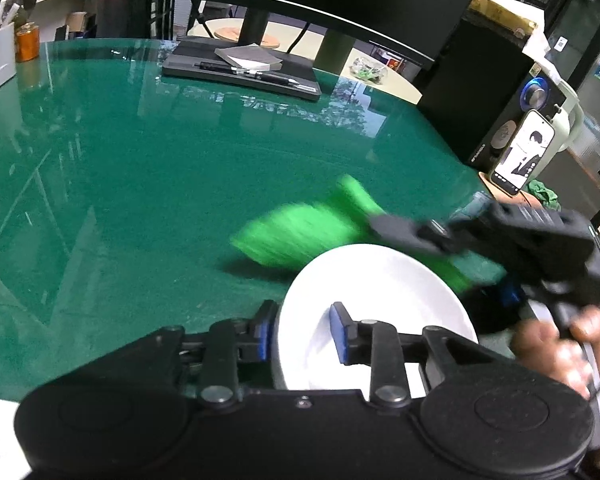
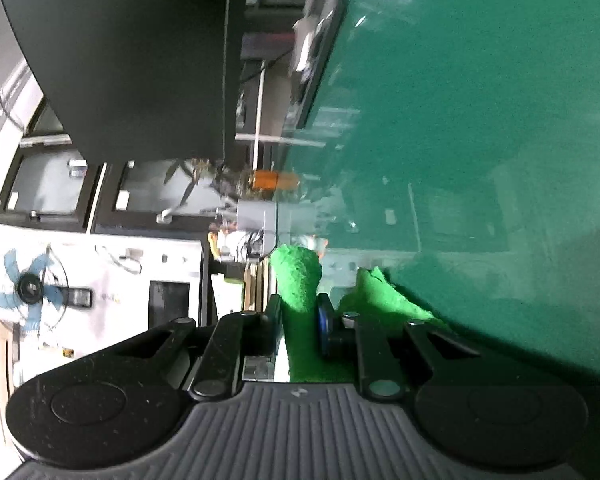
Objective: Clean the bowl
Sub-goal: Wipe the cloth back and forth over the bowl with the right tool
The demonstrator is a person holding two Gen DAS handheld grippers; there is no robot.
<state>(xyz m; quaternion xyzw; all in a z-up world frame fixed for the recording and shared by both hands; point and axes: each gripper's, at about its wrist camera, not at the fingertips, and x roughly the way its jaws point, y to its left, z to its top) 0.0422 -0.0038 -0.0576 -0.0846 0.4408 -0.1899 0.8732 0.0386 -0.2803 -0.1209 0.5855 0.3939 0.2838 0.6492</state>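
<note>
A white bowl (image 1: 380, 296) sits low right on the green glass-topped table (image 1: 140, 184) in the left wrist view. My left gripper (image 1: 304, 314) straddles its near-left rim: one blue pad is outside the rim and the other hangs inside, apart from the wall, so the jaws stand open. My right gripper (image 1: 396, 232) reaches in from the right beyond the bowl, shut on a bright green cloth (image 1: 300, 234) that is blurred and trails over the table by the bowl's far rim. In the right wrist view the green cloth (image 2: 298, 280) is pinched in the right gripper (image 2: 300, 314).
A person's hand (image 1: 560, 344) holds the right gripper. At the back lie a dark tray with a notebook and pens (image 1: 240, 68) under a large monitor. A black speaker (image 1: 480, 92) and a phone on a stand (image 1: 524, 152) are at the right, an orange jar (image 1: 27, 42) at the far left.
</note>
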